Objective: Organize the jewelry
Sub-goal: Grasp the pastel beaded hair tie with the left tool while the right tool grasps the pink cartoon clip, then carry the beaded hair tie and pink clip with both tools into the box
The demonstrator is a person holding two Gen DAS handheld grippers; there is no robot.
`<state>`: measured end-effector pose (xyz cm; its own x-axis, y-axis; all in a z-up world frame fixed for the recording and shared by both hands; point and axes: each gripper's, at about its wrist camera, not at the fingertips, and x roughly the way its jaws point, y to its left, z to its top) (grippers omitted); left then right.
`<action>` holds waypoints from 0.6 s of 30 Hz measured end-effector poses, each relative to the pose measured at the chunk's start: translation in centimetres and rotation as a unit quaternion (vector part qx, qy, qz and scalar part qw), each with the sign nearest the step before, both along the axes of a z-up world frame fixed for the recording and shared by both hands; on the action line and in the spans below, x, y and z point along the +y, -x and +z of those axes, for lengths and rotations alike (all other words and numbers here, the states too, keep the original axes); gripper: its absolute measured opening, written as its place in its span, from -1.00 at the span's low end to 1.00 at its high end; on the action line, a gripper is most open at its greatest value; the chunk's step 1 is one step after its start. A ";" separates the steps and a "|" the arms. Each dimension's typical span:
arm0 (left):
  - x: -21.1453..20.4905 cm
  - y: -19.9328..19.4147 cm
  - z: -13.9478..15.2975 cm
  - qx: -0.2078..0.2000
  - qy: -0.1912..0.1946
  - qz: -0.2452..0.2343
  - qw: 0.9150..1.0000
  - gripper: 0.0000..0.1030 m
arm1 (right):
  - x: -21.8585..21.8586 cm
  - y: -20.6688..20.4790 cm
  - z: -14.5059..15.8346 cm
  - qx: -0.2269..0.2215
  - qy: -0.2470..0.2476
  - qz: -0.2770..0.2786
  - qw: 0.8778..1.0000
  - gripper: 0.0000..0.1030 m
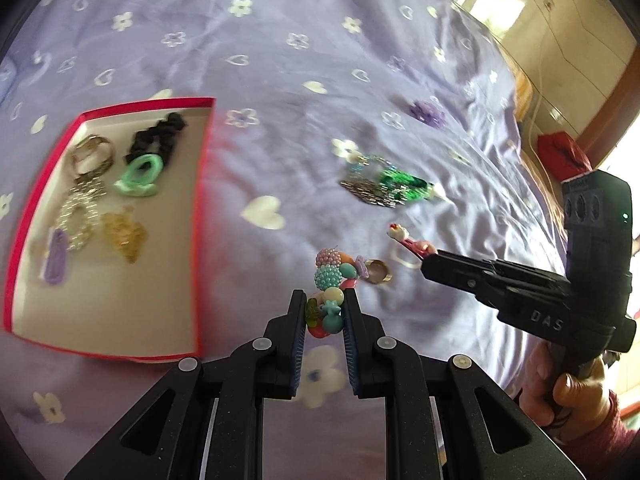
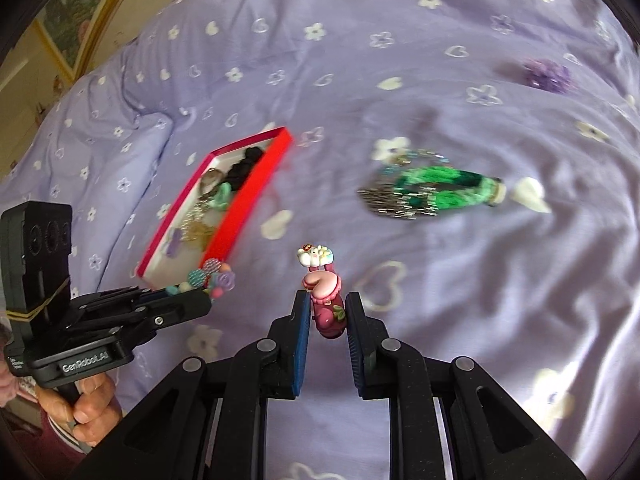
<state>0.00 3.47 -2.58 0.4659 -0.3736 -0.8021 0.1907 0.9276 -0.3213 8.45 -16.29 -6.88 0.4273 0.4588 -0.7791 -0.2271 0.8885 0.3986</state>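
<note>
Both tools loaded above the bed: left tool (image 1: 323, 314) clamped on the beaded bracelet (image 1: 330, 280), right tool (image 2: 328, 314) pinching the pink hair clip (image 2: 325, 300), red box (image 1: 202, 216) already part-filled, while green bracelet (image 2: 436, 188), ring (image 1: 377, 271) and purple flower (image 2: 547, 75) wait.

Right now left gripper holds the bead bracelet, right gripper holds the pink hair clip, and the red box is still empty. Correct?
Not quite: the red box is not empty. The left wrist view shows a black scrunchie, a green hair tie and other pieces in it. The rest stands: left gripper holds the bead bracelet, right gripper holds the pink hair clip.
</note>
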 end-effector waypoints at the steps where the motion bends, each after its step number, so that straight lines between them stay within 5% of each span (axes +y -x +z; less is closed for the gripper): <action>1: 0.6 0.2 0.1 0.000 0.000 0.008 1.000 -0.69 | 0.4 0.0 0.1 0.000 -0.002 0.004 1.000 -0.66; 18: 9.7 1.5 0.4 -0.001 0.002 0.105 0.994 -0.69 | 9.1 -1.5 0.8 -0.002 -0.014 0.081 0.997 -0.66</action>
